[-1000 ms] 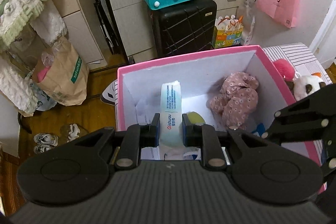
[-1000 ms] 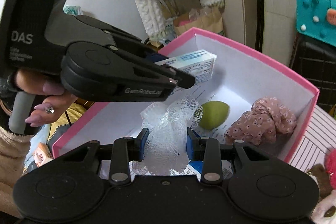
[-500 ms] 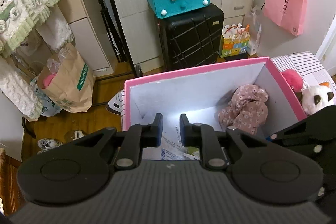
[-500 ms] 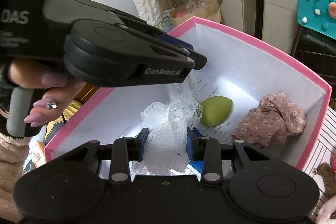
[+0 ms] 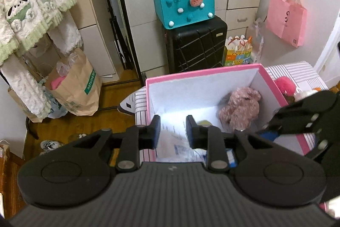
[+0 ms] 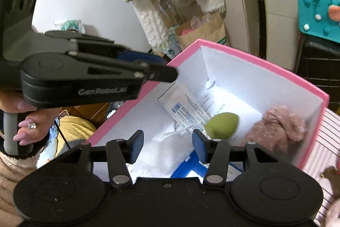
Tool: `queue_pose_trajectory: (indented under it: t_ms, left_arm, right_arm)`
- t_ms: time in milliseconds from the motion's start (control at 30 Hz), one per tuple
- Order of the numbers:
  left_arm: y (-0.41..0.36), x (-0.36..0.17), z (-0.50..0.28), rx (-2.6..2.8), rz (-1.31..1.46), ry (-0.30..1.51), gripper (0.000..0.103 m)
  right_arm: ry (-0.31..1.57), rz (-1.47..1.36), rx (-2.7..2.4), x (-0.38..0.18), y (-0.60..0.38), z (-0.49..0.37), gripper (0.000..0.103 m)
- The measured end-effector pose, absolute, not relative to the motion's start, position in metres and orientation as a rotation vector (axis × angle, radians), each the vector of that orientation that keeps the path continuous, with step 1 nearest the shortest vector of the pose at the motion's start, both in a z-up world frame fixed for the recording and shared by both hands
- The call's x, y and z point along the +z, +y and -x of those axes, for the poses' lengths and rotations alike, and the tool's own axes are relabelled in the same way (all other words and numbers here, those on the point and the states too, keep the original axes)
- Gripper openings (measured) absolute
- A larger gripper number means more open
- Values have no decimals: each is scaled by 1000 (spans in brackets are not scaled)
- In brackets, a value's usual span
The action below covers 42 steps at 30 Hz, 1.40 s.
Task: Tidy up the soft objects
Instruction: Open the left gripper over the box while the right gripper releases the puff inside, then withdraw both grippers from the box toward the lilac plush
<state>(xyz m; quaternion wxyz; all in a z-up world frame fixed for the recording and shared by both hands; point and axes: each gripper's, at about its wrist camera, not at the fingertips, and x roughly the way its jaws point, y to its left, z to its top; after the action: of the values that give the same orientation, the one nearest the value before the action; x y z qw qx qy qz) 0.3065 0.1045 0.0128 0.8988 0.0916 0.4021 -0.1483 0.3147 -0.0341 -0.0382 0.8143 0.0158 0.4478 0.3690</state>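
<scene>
A pink box (image 5: 204,71) with white walls stands on a striped surface. Inside it lie a tissue pack (image 6: 184,110), a green sponge (image 6: 222,124) and a pink floral cloth (image 5: 240,107). My left gripper (image 5: 173,131) hovers over the box's near left corner. Its jaws are opening and nothing is between them. My right gripper (image 6: 167,147) is over the box's near side, jaws opening. The white mesh puff (image 6: 163,160) lies loose below and between its fingers, and the pads do not press on it. The left gripper (image 6: 159,76) also shows above the box's left wall.
Plush toys (image 5: 284,86) lie right of the box on the striped cover. A teal bag (image 5: 184,5) sits on a black suitcase (image 5: 195,44). A brown paper bag (image 5: 74,90) stands on the floor, fleece garments (image 5: 31,3) hang at left, and a pink bag (image 5: 285,22) hangs on the wall.
The left gripper let go of the tissue pack, which now lies in the box, then rose and pulled back. The right gripper's jaws spread and the mesh puff sank out of them.
</scene>
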Motion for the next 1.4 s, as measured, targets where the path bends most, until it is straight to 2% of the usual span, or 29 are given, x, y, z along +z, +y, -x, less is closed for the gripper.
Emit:
queue_pose_trajectory:
  t_ms: [133,267,833,1400]
  left_arm:
    - [104,20,-289,-308,-224,820,32]
    - [103,31,-266,-315,-249,791,41]
    - [102,72,-181,-388,-242,777,45]
    - [74,80,-106,-476,-317,772,56]
  right_arm:
    - [922,5,754,-26,-47,-295,56]
    - [892,22,729,-11,-59,-274,56]
    - [744,126,730,43,-86,-174,57]
    - [647,159,723,64,-121,-91,57]
